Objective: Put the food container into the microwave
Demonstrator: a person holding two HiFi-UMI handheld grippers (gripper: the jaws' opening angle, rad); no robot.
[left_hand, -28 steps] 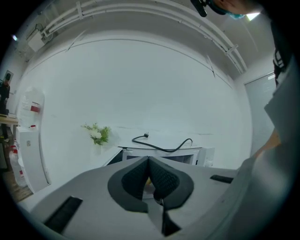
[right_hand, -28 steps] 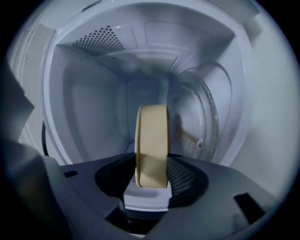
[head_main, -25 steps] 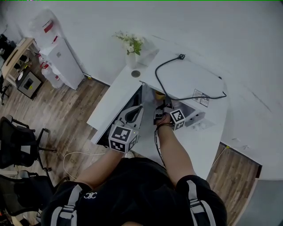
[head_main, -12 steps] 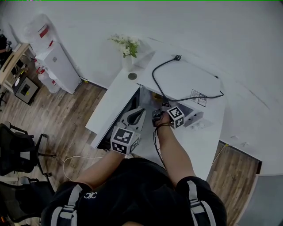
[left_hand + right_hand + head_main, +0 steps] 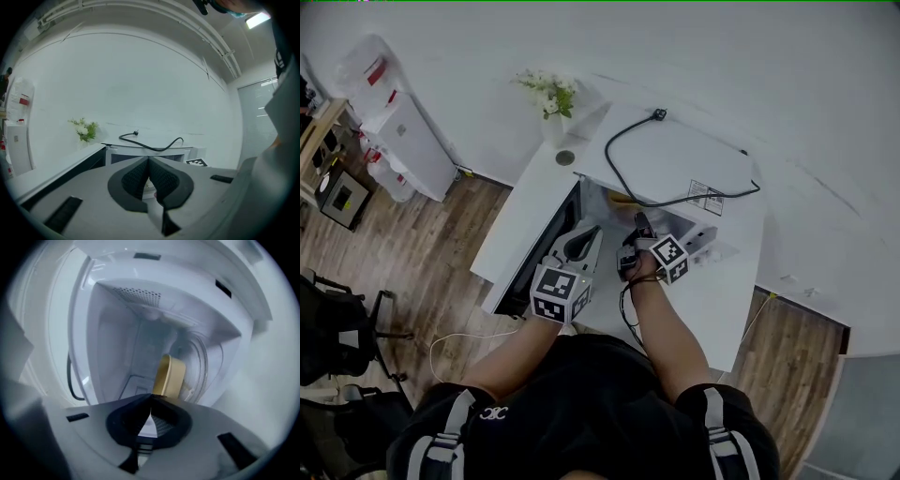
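A yellow food container sits inside the white microwave, deep in the cavity; the head view shows only its edge. My right gripper is at the cavity's mouth, pointing in, with its jaws shut and nothing visible between the pads. The container lies just beyond its tips. In the head view the right gripper reaches in under the microwave's top. My left gripper is held above the open door, shut and empty, and the left gripper view looks past it at the microwave.
The microwave door is open to the left, its dark window facing up. A black power cable lies loose on the microwave's top. A vase of flowers stands at the table's back corner. A wooden floor surrounds the white table.
My right gripper has drawn back a little from the container toward the cavity's mouth. The left gripper stays over the door. The head view has shifted slightly.
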